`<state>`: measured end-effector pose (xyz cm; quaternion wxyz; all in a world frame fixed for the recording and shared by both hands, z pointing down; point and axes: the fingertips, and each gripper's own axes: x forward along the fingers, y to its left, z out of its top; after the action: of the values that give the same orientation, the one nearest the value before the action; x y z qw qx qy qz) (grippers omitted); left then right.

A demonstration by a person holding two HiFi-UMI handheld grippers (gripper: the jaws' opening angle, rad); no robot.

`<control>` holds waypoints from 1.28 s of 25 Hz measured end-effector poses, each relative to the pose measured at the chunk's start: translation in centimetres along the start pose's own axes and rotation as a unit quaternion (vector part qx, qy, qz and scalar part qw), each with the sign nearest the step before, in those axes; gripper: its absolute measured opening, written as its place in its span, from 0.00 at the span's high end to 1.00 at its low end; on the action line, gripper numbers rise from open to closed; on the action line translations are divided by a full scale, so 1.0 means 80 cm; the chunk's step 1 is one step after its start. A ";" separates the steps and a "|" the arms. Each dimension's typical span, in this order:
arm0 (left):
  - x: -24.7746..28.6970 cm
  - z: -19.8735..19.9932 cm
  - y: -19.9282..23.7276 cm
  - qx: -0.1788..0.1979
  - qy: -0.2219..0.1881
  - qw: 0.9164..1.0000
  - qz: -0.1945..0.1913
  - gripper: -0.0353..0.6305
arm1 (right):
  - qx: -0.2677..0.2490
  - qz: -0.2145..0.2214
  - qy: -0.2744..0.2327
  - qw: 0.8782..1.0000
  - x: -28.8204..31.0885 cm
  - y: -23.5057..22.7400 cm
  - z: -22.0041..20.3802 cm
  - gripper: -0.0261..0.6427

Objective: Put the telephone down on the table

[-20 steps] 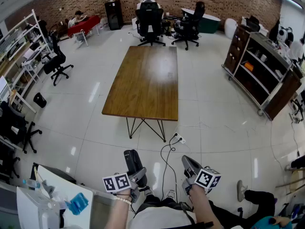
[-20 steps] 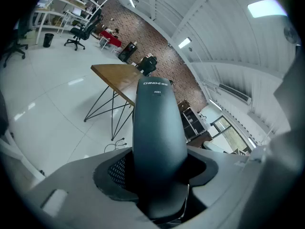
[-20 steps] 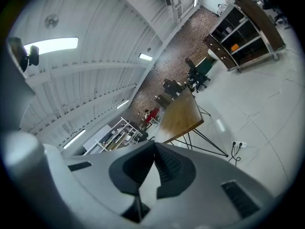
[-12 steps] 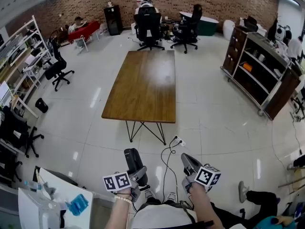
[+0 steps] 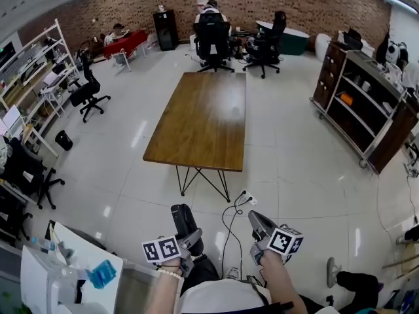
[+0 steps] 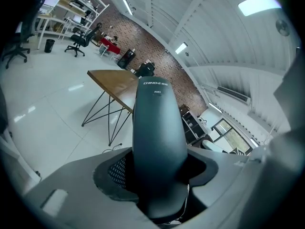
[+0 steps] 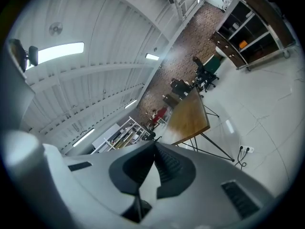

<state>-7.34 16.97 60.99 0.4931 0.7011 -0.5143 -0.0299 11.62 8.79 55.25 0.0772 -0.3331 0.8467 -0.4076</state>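
Ahead, mid-frame in the head view, the wooden counter (image 5: 200, 120) has its near edge toward the bottom of the frame, with open white floor (image 5: 294, 169) along both long sides. Office chairs (image 5: 213, 34) crowd its far end at the top, and a shelf unit (image 5: 360, 110) lines the right edge. A power strip (image 5: 247, 192) lies on the floor just below the near edge. At the bottom, well short of the counter, the left gripper (image 5: 185, 235) has its fingers (image 6: 114, 171) fairly wide, clamped on the dark telephone (image 6: 158, 137). The right gripper (image 5: 260, 227) holds nothing, its fingers (image 7: 167, 168) pressed together.
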 end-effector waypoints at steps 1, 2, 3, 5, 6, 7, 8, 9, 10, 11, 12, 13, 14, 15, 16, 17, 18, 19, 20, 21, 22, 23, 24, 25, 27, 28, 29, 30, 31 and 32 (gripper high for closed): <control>0.001 0.000 0.003 -0.002 0.000 1.000 0.002 0.53 | 0.000 0.002 0.001 1.000 0.003 0.000 0.000 0.96; 0.002 0.000 0.006 -0.004 -0.001 1.000 0.004 0.53 | -0.001 0.004 0.003 1.000 0.007 -0.001 0.000 0.96; 0.004 0.002 0.009 -0.006 -0.002 1.000 0.005 0.53 | -0.001 0.005 0.003 1.000 0.010 -0.003 0.001 0.96; 0.011 0.009 0.012 -0.008 -0.004 1.000 0.005 0.53 | 0.001 0.005 0.003 1.000 0.019 -0.008 0.007 0.96; 0.015 0.014 0.014 -0.008 -0.004 1.000 0.005 0.53 | 0.002 0.004 0.002 1.000 0.023 -0.011 0.011 0.96; 0.020 0.020 0.015 -0.008 -0.002 1.000 0.004 0.53 | 0.004 0.002 0.001 1.000 0.028 -0.015 0.014 0.96; 0.026 0.027 0.018 -0.007 -0.001 1.000 0.004 0.53 | 0.004 0.001 0.000 1.000 0.034 -0.019 0.016 0.96; 0.032 0.034 0.022 -0.007 0.000 1.000 0.003 0.53 | 0.004 -0.001 0.001 1.000 0.041 -0.022 0.019 0.96; 0.039 0.044 0.025 -0.006 0.000 1.000 0.002 0.53 | 0.004 -0.002 0.001 1.000 0.048 -0.025 0.021 0.96; 0.046 0.054 0.029 -0.006 0.000 1.000 0.001 0.53 | 0.004 -0.003 0.002 1.000 0.056 -0.029 0.025 0.96; 0.054 0.064 0.033 -0.006 0.000 1.000 -0.001 0.53 | 0.004 -0.005 0.001 1.000 0.063 -0.033 0.028 0.96; 0.062 0.075 0.035 -0.005 0.001 1.000 -0.002 0.53 | 0.004 -0.008 0.001 1.000 0.070 -0.038 0.033 0.96; 0.071 0.086 0.038 -0.004 0.003 1.000 -0.005 0.53 | 0.005 -0.011 0.000 1.000 0.077 -0.042 0.038 0.96; 0.081 0.098 0.040 -0.003 0.006 1.000 -0.008 0.53 | 0.006 -0.013 -0.002 1.000 0.085 -0.046 0.043 0.96; 0.091 0.109 0.042 -0.002 0.009 1.000 -0.011 0.53 | 0.008 -0.016 -0.003 1.000 0.094 -0.050 0.049 0.96; 0.101 0.120 0.043 -0.002 0.013 1.000 -0.014 0.53 | 0.008 -0.020 -0.005 1.000 0.103 -0.054 0.056 0.96; 0.111 0.131 0.044 -0.001 0.017 1.000 -0.018 0.53 | 0.008 -0.024 -0.006 1.000 0.112 -0.058 0.064 0.96; 0.121 0.142 0.044 0.001 0.021 1.000 -0.021 0.53 | 0.007 -0.027 -0.008 1.000 0.122 -0.061 0.073 0.96; 0.132 0.153 0.044 0.002 0.025 0.999 -0.025 0.53 | 0.006 -0.029 -0.010 1.000 0.131 -0.063 0.083 0.96; 0.141 0.163 0.045 0.003 0.028 0.999 -0.028 0.53 | 0.005 -0.031 -0.013 0.999 0.141 -0.064 0.094 0.96; 0.150 0.173 0.045 0.004 0.032 0.999 -0.030 0.53 | 0.004 -0.033 -0.015 0.999 0.151 -0.065 0.104 0.96; 0.157 0.182 0.047 0.004 0.036 0.999 -0.032 0.53 | 0.003 -0.035 -0.018 0.999 0.160 -0.066 0.112 0.96; 0.164 0.191 0.049 0.004 0.040 0.999 -0.033 0.53 | 0.002 -0.037 -0.019 0.999 0.170 -0.068 0.118 0.96; 0.170 0.199 0.052 0.003 0.042 0.998 -0.035 0.53 | 0.001 -0.039 -0.020 0.999 0.179 -0.070 0.123 0.96; 0.182 0.216 0.060 0.003 0.047 0.998 -0.037 0.53 | 0.000 -0.043 -0.020 0.999 0.198 -0.073 0.131 0.96; 0.188 0.225 0.063 0.004 0.049 0.998 -0.038 0.53 | -0.001 -0.046 -0.020 0.999 0.207 -0.075 0.135 0.96; 0.193 0.234 0.067 0.004 0.051 0.998 -0.038 0.53 | -0.001 -0.049 -0.021 0.999 0.216 -0.077 0.138 0.96; 0.198 0.242 0.070 0.004 0.054 0.998 -0.039 0.53 | -0.001 -0.053 -0.022 0.998 0.224 -0.079 0.142 0.96; 0.203 0.249 0.074 0.005 0.057 0.998 -0.040 0.53 | 0.000 -0.056 -0.024 0.998 0.232 -0.081 0.147 0.96; 0.207 0.255 0.077 0.005 0.060 0.997 -0.040 0.53 | 0.001 -0.060 -0.027 0.998 0.238 -0.083 0.152 0.96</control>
<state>-15.05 -8.89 62.72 0.5178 0.7241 -0.4555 -0.0049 5.21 -13.88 54.87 0.0760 -0.3938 0.8225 -0.4033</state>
